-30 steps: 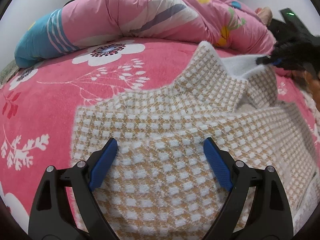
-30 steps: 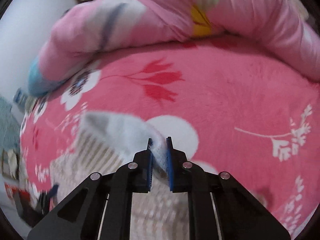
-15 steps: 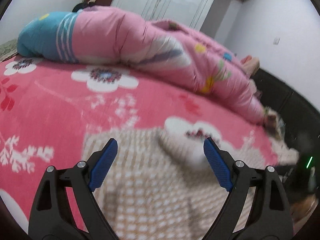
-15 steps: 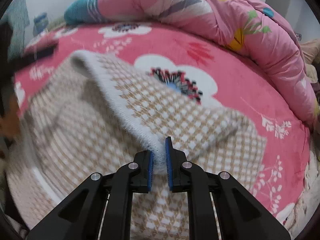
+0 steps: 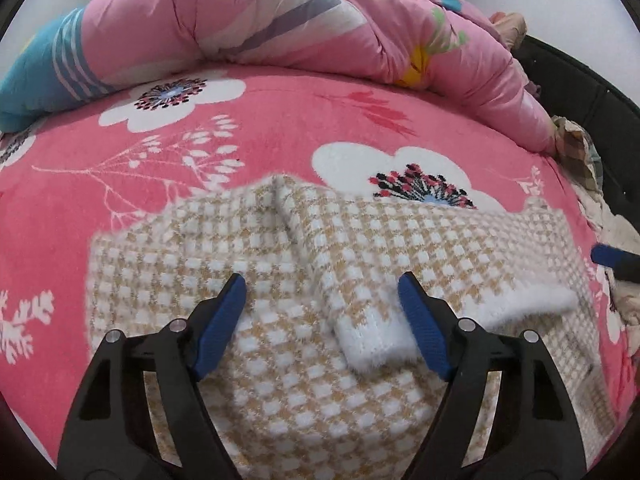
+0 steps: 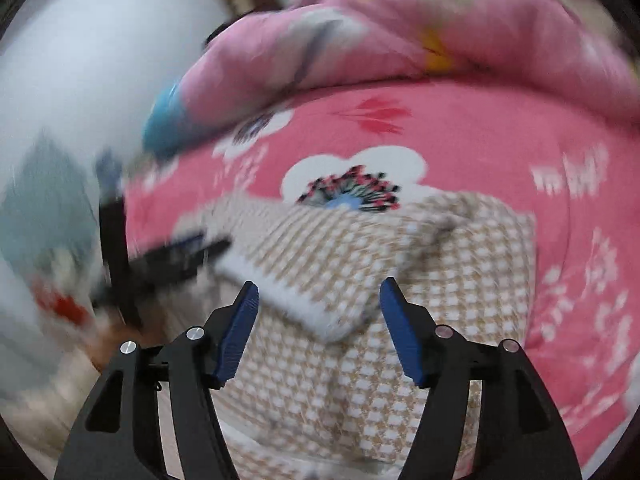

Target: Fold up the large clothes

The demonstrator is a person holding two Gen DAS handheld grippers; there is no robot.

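The checked sweater (image 5: 280, 360) lies spread on the pink floral bed (image 5: 260, 132), one sleeve (image 5: 360, 304) folded across its body. Both grippers hover low over it, pointing toward the quilt (image 5: 280, 16): the left gripper (image 5: 322, 312) gapes wide, holding nothing, and the right gripper (image 6: 318, 312) is spread wide too, empty

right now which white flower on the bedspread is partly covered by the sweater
The white flower on the right, its lower edge tucked under the checked sweater. The left flower near the quilt lies fully uncovered.
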